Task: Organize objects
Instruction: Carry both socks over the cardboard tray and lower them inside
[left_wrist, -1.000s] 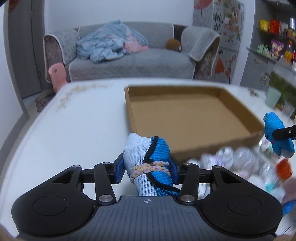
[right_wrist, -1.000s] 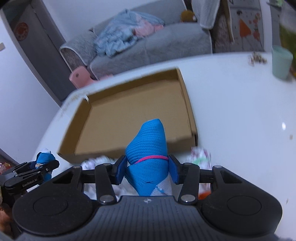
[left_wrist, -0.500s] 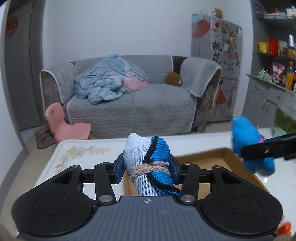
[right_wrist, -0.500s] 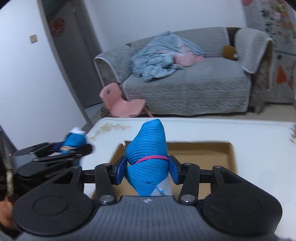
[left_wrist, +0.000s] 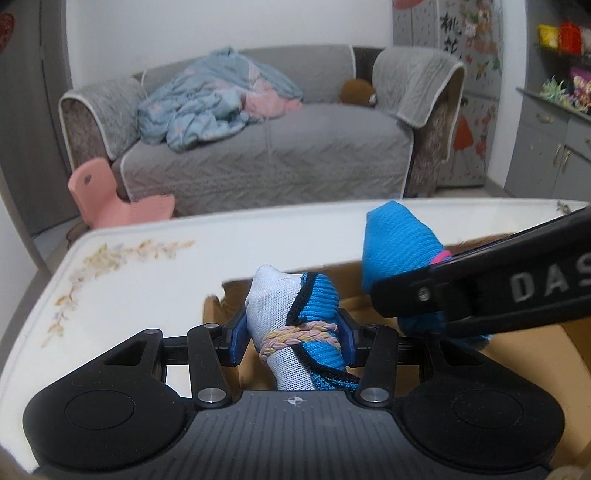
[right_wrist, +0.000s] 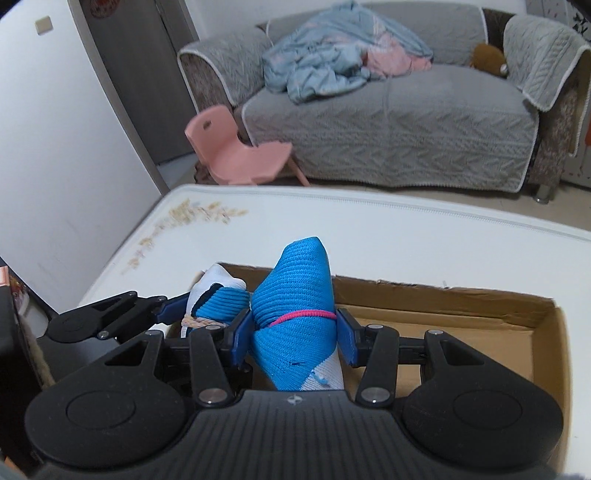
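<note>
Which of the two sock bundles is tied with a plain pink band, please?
The all-blue sock bundle in the right gripper; the white-and-blue sock bundle has a braided pastel band.

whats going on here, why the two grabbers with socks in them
A person is tidying up with a handheld gripper in each hand. The left gripper is clamped on a white and blue sock bundle tied with a braided band. The right gripper grips a blue sock bundle with a pink band. Both hang side by side over the open cardboard box on the white table, neither released yet.
</note>
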